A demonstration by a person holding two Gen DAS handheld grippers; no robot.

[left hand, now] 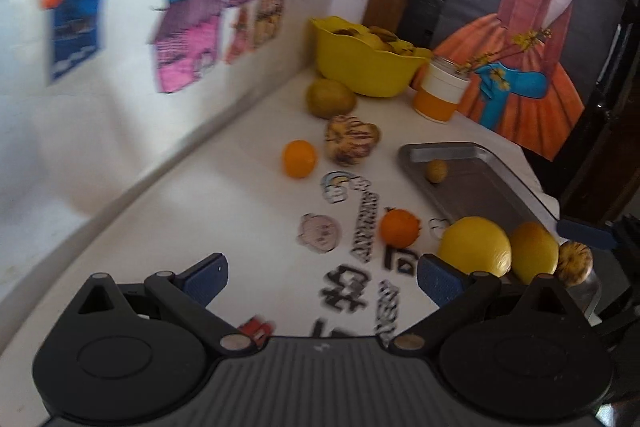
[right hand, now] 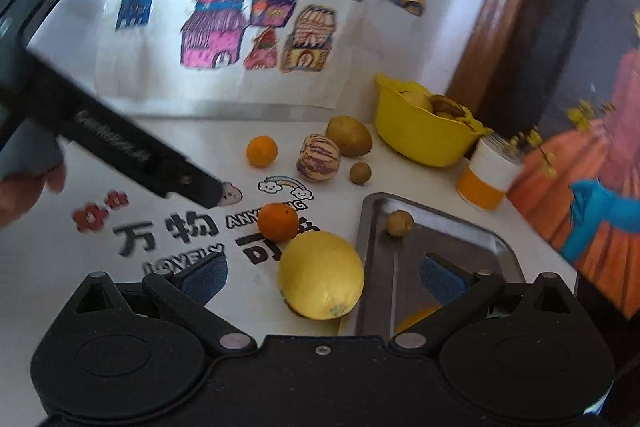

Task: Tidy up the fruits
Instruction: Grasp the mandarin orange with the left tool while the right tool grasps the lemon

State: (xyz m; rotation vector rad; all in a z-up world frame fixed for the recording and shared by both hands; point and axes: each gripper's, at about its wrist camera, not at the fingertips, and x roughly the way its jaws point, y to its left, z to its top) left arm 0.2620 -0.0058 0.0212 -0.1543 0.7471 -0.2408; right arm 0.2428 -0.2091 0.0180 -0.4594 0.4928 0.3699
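Observation:
Fruits lie on a white table with printed lettering. A metal tray (left hand: 480, 183) (right hand: 492, 239) holds a small brown fruit (left hand: 436, 171) (right hand: 399, 223). A big yellow lemon (left hand: 474, 245) (right hand: 320, 273) lies beside the tray's left rim, with a small orange (left hand: 399, 229) (right hand: 278, 221) behind it. Another orange (left hand: 299, 159) (right hand: 261, 151), a striped melon (left hand: 350, 139) (right hand: 318, 157) and a brownish pear (left hand: 330, 98) (right hand: 348, 135) lie farther back. My left gripper (left hand: 320, 279) is open and empty. My right gripper (right hand: 320, 277) is open, with the lemon between its fingers, untouched.
A yellow bowl (left hand: 360, 63) (right hand: 420, 135) of fruit and an orange-and-white cup (left hand: 440, 89) (right hand: 488, 173) stand at the back. A second yellow fruit (left hand: 534, 251) and a small striped fruit (left hand: 574, 263) lie at the tray's near end. Drawings cover the wall. The left gripper's body (right hand: 100, 139) crosses the right wrist view.

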